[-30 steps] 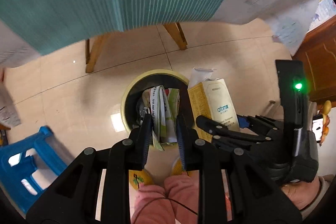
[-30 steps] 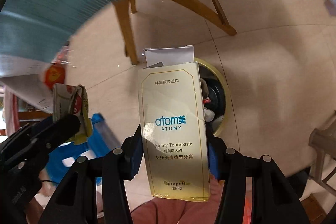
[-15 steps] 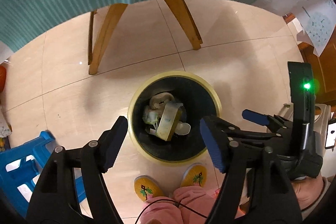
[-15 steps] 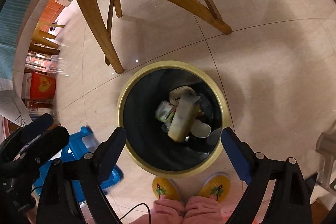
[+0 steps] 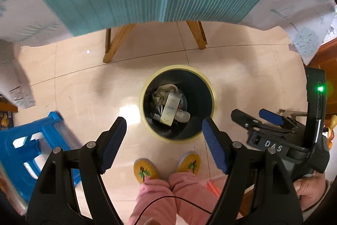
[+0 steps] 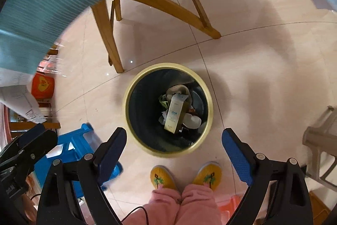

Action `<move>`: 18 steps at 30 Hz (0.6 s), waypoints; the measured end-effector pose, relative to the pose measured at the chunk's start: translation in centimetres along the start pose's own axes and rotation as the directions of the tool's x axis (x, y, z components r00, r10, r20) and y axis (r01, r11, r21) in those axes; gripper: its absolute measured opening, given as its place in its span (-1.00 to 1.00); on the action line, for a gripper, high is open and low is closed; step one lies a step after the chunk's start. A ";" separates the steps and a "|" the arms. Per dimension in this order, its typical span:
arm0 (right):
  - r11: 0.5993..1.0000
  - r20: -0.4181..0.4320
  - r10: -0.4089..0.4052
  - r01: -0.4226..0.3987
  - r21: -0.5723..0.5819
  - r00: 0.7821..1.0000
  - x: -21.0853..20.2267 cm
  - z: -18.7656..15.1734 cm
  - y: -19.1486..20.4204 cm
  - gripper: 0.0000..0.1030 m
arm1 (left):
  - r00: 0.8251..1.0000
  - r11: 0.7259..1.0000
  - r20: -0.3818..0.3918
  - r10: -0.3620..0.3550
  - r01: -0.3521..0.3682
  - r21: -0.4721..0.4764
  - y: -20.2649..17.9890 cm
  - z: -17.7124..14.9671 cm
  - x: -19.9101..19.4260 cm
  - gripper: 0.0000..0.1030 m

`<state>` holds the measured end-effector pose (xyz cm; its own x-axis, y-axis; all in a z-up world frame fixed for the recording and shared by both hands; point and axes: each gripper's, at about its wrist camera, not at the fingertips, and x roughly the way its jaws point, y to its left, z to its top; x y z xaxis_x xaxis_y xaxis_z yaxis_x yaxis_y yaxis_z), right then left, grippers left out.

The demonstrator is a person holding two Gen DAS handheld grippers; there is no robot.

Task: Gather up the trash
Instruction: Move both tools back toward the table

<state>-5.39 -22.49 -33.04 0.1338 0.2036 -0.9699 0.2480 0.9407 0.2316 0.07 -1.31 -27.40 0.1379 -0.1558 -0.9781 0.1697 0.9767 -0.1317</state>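
Both my tongs, left [image 5: 164, 138] and right [image 6: 173, 148], have just been opening and now gape empty above the bin [image 6: 134, 85]. The box [image 6: 174, 114] lies inside with other trash. Drop done, I judge; next comes fetching more litter, probably from the bench.

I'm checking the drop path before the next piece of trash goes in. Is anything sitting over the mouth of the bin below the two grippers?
Nothing visible blocks it. The bin stands open on the floor, with no lid, and the toothpaste box lies well below the rim. The left gripper and right gripper are both open and empty above it.
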 end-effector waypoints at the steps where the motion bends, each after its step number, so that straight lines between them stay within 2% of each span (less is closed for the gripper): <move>1: 1.000 0.000 0.001 -0.001 0.000 1.000 -1.1 -0.2 0.2 0.81 | 1.000 1.000 0.002 0.003 -0.003 0.001 0.1 -0.2 -1.1 0.39; 4: 1.000 0.009 0.017 -0.017 -0.005 1.000 -5.2 -0.7 1.2 0.81 | 0.999 1.000 0.026 0.018 -0.018 0.010 0.0 -0.6 -5.7 0.40; 11: 0.998 0.048 0.057 -0.056 -0.027 0.997 -15.1 -1.6 3.5 0.81 | 0.998 1.000 0.061 0.002 -0.001 -0.012 -0.1 -1.0 -15.5 0.40; 18: 0.991 0.099 0.093 -0.082 -0.110 0.991 -24.3 -2.6 5.9 0.82 | 0.990 1.000 0.141 0.016 -0.015 -0.007 -1.1 -1.1 -24.4 0.40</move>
<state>-9.63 -21.18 -8.27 0.2503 0.2620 -0.9321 0.1290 0.9451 0.3003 -4.53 1.59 -3.51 0.2772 -0.1594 -0.9475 0.1605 0.9800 -0.1180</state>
